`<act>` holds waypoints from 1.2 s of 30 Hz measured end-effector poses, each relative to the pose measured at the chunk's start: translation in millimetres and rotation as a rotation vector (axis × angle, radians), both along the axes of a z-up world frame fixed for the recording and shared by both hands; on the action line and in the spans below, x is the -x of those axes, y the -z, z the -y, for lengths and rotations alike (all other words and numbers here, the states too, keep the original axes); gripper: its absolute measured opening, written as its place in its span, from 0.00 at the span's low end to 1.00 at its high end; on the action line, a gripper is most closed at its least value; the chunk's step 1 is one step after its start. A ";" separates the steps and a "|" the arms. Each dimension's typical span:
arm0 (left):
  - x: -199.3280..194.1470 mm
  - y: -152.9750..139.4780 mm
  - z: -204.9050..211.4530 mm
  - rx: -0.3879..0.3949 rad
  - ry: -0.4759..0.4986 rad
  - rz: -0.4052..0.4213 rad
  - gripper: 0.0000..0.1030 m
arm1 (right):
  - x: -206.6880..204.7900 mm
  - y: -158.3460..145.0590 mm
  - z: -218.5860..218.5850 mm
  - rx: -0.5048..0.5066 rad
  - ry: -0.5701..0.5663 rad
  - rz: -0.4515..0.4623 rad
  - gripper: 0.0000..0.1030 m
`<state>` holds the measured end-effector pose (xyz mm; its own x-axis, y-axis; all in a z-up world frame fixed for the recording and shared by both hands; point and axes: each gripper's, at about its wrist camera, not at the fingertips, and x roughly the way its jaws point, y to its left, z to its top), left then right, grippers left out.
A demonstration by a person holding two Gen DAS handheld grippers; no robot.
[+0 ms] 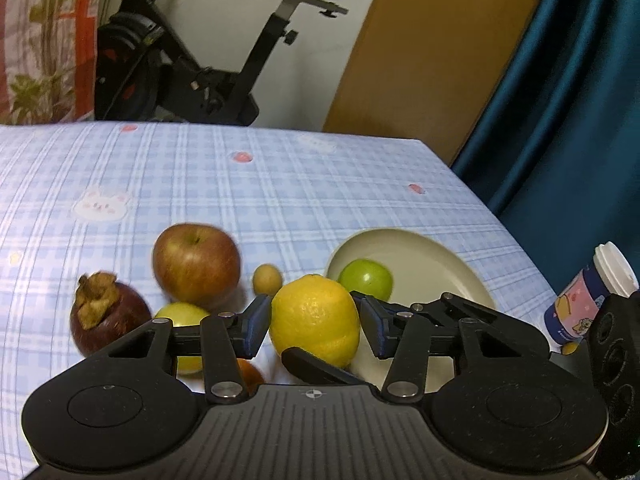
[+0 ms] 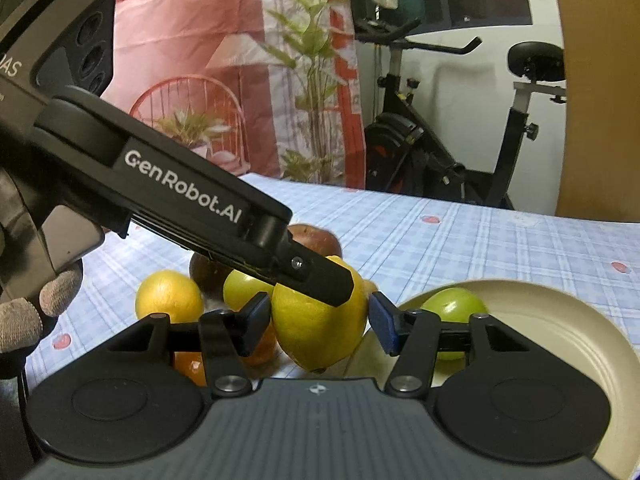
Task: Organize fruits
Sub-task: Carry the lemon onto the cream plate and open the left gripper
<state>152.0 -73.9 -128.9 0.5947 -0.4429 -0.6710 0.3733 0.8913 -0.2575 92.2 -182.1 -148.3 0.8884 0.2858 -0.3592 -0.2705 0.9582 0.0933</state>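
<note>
One green fruit (image 1: 366, 279) already lies on the cream plate (image 1: 420, 248); the apple (image 1: 196, 265), mangosteen (image 1: 107, 312) and several small fruits still wait on the checked tablecloth (image 1: 280, 192). Both the left gripper (image 1: 316, 320) and right gripper (image 2: 320, 320) bracket the lemon (image 1: 316, 320) beside the plate's near rim, jaws wide with pads close to its skin, though whether either grips it I cannot tell. The plate has plenty of free room, but the table edge lies just beyond it.

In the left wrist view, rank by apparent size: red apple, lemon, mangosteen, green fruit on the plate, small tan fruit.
1. Lemon and red apple: look alike, and the lemon sits nearer the camera, so unranked.
2. Mangosteen.
3. Green fruit on the plate.
4. Small tan fruit.
</note>
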 end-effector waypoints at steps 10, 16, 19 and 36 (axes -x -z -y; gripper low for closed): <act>1.6 -9.3 34.9 -0.044 0.069 0.047 0.51 | 15.2 -10.5 22.7 -0.069 0.093 0.022 0.55; -6.8 3.8 48.3 -0.083 0.079 0.021 0.52 | 13.2 -11.3 32.5 -0.085 0.133 -0.012 0.55; -13.4 13.5 52.9 -0.083 0.085 -0.016 0.51 | 11.2 -10.1 35.1 -0.080 0.142 -0.013 0.54; -43.0 21.7 88.6 -0.153 0.060 0.058 0.51 | 9.2 -5.5 51.3 -0.080 0.257 0.020 0.50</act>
